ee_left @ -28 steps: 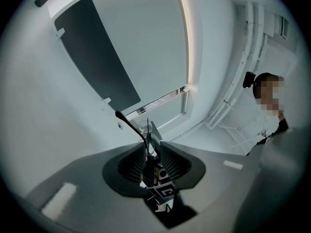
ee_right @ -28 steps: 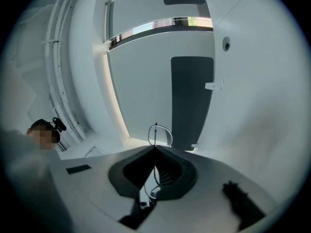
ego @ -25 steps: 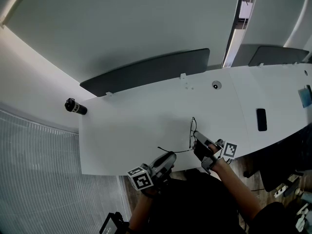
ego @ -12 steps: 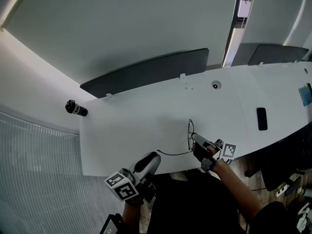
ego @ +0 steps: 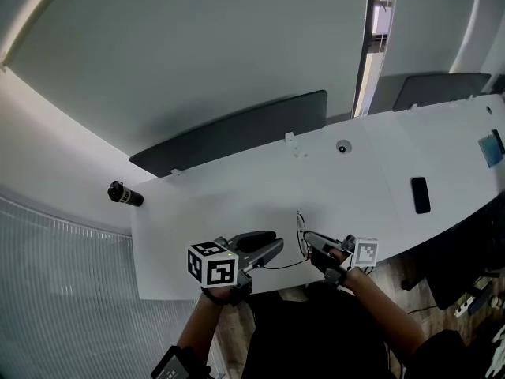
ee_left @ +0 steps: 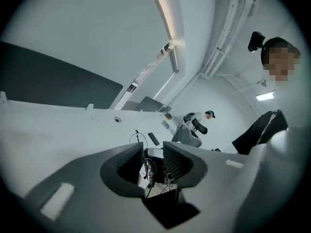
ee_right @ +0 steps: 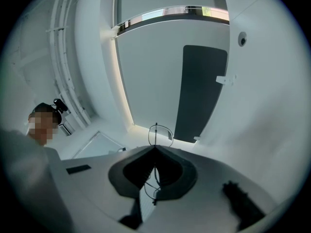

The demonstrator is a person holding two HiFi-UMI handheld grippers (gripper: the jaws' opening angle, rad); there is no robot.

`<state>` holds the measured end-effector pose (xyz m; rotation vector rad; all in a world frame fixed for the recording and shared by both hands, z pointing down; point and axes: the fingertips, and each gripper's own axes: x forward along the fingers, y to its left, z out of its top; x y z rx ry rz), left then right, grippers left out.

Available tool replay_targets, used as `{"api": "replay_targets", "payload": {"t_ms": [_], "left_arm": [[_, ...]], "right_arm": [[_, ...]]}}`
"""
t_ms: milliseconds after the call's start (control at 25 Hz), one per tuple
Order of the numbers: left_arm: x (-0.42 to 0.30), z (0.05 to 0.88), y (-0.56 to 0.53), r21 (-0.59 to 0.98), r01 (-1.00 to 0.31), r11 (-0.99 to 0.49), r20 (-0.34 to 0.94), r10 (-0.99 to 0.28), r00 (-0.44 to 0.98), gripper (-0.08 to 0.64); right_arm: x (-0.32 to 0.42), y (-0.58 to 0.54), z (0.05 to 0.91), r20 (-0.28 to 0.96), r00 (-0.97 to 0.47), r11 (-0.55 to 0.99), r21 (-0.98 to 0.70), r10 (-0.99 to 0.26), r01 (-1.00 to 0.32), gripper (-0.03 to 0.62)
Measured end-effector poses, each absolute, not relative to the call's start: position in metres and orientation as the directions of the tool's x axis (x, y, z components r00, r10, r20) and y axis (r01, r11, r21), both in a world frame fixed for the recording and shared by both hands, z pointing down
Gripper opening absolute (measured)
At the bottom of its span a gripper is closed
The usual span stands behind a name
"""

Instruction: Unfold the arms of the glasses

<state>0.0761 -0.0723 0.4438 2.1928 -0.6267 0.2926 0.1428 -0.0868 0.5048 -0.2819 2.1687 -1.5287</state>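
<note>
At the near edge of the table, the glasses stand on end in the right gripper. Its fingers are together on the thin wire frame, and one lens ring pokes up past their tips. That grip looks the same as a second ago.

The left gripper is what has changed. A second ago it sat right by the free end of the arm. Then it dropped away below the table edge. Now it has come back up beside the right gripper, rolled so its marker cube faces upward.

Its fingers have just been opening and now stand well apart. Their pads press on nothing, and through the gap its own view shows only the glasses and the right gripper beyond.

The arm sticks out sideways from the frame along the near edge, toward the left gripper, much as it did a second ago. It hangs free with nothing holding it.

I judge this arm to be swung out and let go, with the left gripper lining up for a fresh grasp. That grasp would probably go for the second arm. The frames do not show whether that arm is still folded against the lenses.
</note>
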Motion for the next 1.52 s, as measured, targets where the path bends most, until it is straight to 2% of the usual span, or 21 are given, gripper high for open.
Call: {"api": "replay_targets", "payload": {"t_ms": [160,400,960,1160,1360,1520], "left_arm": [[0.091,0.447,-0.071,0.651,-0.488,-0.582,0.417,-0.263,0.87,0.141],[0.1,0.475,-0.074,0.755,-0.433,-0.492,0.365,-0.233,0.901,0.144],[0.106,0.504,-0.059,0.766,-0.441,-0.469,0.422,-0.152,0.894,0.149],[0.106,0.506,-0.058,0.784,-0.416,-0.46,0.397,-0.144,0.906,0.018],[0.101,0.504,-0.055,0.759,-0.426,-0.492,0.431,-0.112,0.896,0.017],[0.086,0.506,-0.059,0.681,-0.486,-0.548,0.51,-0.12,0.851,0.017]], "right_arm": [[0.144,-0.084,0.499,-0.267,-0.87,0.373,-0.922,-0.414,0.106,0.009],[0.14,-0.079,0.492,-0.283,-0.877,0.404,-0.908,-0.388,0.115,0.009],[0.128,-0.063,0.487,-0.271,-0.913,0.461,-0.881,-0.304,0.109,0.009],[0.128,-0.061,0.489,-0.242,-0.925,0.489,-0.869,-0.293,0.072,0.009],[0.132,-0.06,0.492,-0.239,-0.926,0.491,-0.868,-0.293,0.069,0.009],[0.134,-0.058,0.493,-0.233,-0.931,0.497,-0.865,-0.282,0.066,0.009]]}}
